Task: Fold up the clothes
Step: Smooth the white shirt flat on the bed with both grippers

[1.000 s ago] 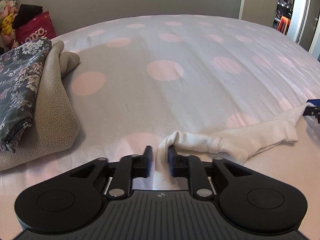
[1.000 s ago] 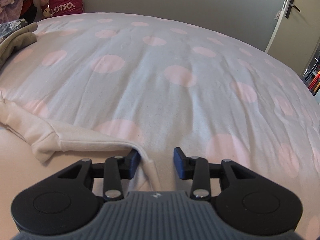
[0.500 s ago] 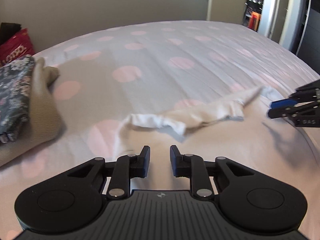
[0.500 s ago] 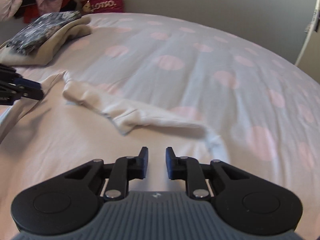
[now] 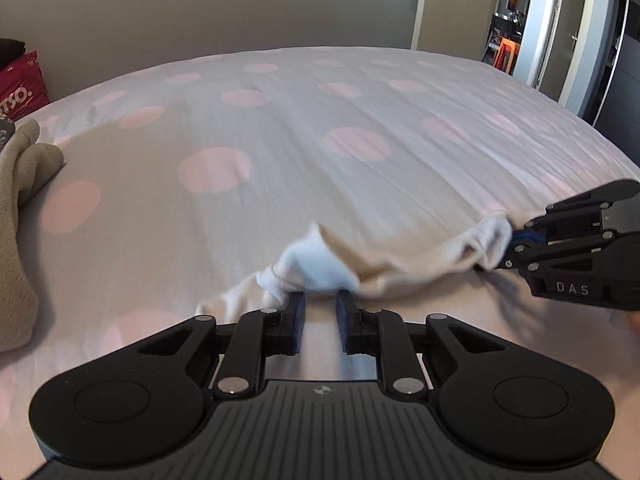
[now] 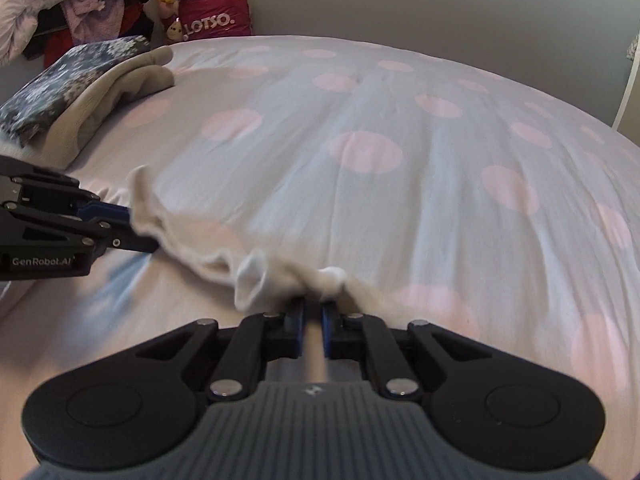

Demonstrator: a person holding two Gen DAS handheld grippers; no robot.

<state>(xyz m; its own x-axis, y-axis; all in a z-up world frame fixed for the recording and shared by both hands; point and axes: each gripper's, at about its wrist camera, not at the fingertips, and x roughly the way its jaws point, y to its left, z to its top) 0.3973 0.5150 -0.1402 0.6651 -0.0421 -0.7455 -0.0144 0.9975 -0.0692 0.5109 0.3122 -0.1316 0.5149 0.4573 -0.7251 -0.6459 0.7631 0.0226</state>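
Note:
A cream-white garment (image 5: 400, 276) lies on the pink-dotted bed cover (image 5: 360, 148), its far edge bunched into a raised, blurred fold. My left gripper (image 5: 321, 308) sits at the fold's left end, its jaws narrowed with white cloth at the tips. In the right wrist view this left gripper (image 6: 128, 224) meets the garment (image 6: 200, 256) where the cloth rises. My right gripper (image 6: 314, 316) is shut on the fold's other end, with a cream strip running between its fingers. From the left wrist view, the right gripper (image 5: 510, 246) pinches the cloth's right tip.
A folded pile, dark floral cloth (image 6: 72, 76) on beige fleece (image 5: 16, 208), lies at the bed's left side. Behind it stand a red bag (image 6: 216, 20), plush toys and heaped clothes. A doorway (image 5: 516, 36) opens at the far right.
Half a second ago both grippers hung open above the loose fold. Both have since dropped to its two ends and closed, and the fold now stands raised and stretched between them.

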